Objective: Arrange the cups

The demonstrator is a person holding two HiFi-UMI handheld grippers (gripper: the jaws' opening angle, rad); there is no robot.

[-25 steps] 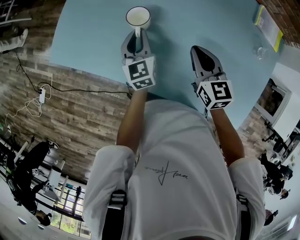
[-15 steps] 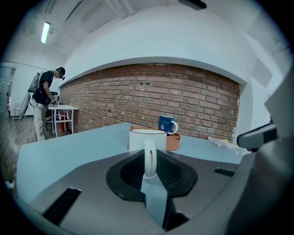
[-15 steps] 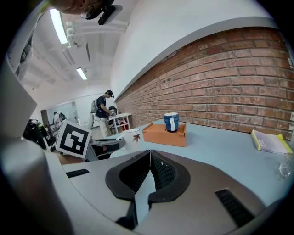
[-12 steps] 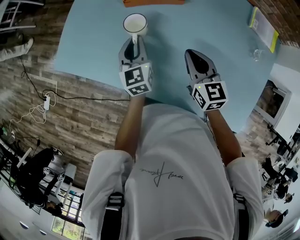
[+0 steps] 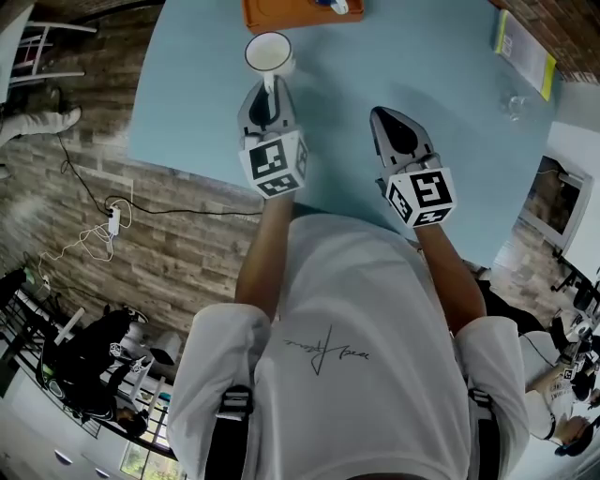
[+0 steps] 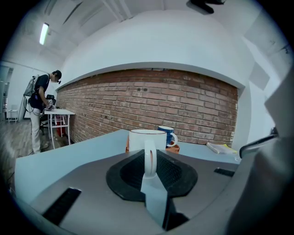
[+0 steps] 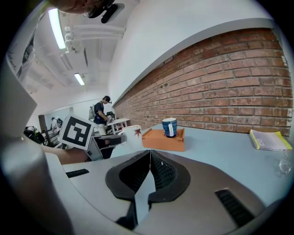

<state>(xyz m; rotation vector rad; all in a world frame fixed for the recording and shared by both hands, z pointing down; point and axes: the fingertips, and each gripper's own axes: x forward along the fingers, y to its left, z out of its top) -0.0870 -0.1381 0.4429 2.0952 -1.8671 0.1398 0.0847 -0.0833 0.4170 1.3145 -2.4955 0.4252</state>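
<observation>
A white cup (image 5: 269,53) with a small leaf print (image 7: 137,132) is over the pale blue table (image 5: 187,103). My left gripper (image 5: 270,86) is shut on its handle (image 6: 150,158), which stands upright between the jaws. The cup's base is hidden, so I cannot tell whether it touches the table. A blue striped cup (image 7: 169,127) stands on an orange tray (image 7: 164,139) farther back, and it also shows behind the white cup (image 6: 147,137) as the blue cup (image 6: 168,134). To the right, my right gripper (image 5: 382,114) is shut and empty, its jaws meeting (image 7: 149,153).
The orange tray (image 5: 300,13) lies at the table's far edge. A yellow-edged booklet (image 5: 521,45) and a small clear glass (image 5: 514,105) are at the far right. A brick wall runs behind the table. A person stands at a white desk (image 6: 41,110) far left.
The left gripper has risen a little with the white cup still in it. The orange tray has come into the head view's top edge. The right gripper has stayed put.
</observation>
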